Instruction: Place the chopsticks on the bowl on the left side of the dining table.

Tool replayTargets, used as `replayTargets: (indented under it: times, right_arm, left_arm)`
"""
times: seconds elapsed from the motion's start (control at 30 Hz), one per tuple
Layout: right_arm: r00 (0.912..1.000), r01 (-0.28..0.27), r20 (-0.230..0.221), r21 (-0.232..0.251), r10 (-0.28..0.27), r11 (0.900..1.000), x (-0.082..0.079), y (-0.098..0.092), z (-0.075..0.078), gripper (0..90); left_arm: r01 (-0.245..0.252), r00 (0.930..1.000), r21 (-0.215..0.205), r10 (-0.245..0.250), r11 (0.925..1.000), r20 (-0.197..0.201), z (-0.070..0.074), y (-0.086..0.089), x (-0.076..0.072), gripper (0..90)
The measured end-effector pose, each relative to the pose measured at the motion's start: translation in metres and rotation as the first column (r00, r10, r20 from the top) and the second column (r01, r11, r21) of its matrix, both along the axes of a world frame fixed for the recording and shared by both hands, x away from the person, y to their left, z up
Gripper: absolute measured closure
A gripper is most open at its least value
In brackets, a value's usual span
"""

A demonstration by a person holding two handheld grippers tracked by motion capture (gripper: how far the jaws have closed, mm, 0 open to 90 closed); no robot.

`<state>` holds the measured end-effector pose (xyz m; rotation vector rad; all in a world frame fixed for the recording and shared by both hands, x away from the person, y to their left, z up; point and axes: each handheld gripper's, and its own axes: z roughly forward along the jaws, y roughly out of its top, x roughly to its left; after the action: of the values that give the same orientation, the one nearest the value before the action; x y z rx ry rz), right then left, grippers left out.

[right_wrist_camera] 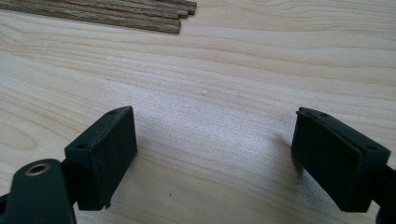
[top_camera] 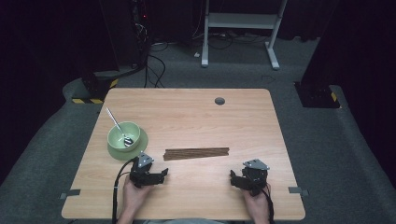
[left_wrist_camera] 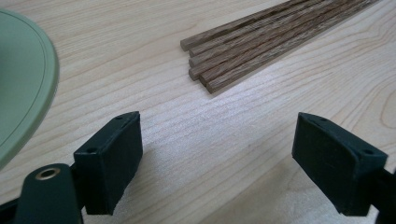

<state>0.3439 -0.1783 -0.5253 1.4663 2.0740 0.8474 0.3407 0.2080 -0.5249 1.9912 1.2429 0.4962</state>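
Pale wooden tabletop evenly lit from overhead; room beyond dark. Soft shadows under the black jaws in both gripper views. High view grainy, low-detail; gripper views' nearest edges slightly soft.

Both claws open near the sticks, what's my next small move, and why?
Probably ease the left claw forward to the near end of the sticks. Its jaws stand wide open with only bare table between them, and the bundle's end lies just ahead, untouched.
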Motion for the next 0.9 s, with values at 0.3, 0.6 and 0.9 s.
replayTargets:
  times: [0.3, 0.6, 0.9]
  right_arm:
    - [1.0, 0.0, 0.001, 0.0, 0.0, 1.0, 0.0, 0.0, 0.0, 14.5]
    - [1.0, -0.001, 0.0, 0.0, 0.001, 1.0, 0.0, 0.0, 0.0, 14.6]
    - [1.0, -0.002, 0.001, 0.0, 0.002, 1.0, -0.001, 0.0, 0.0, 15.0]
  left_arm:
    - [0.012, 0.9999, -0.03, -0.012, 0.9995, -0.004, 0.007, 0.002, 0.001, 16.2]
    - [0.039, 0.9992, -0.023, -0.039, 0.999, -0.005, 0.012, -0.004, 0.003, 16.3]
    - [0.059, 0.9982, -0.016, -0.059, 0.9981, -0.007, 0.017, -0.009, 0.006, 15.3]
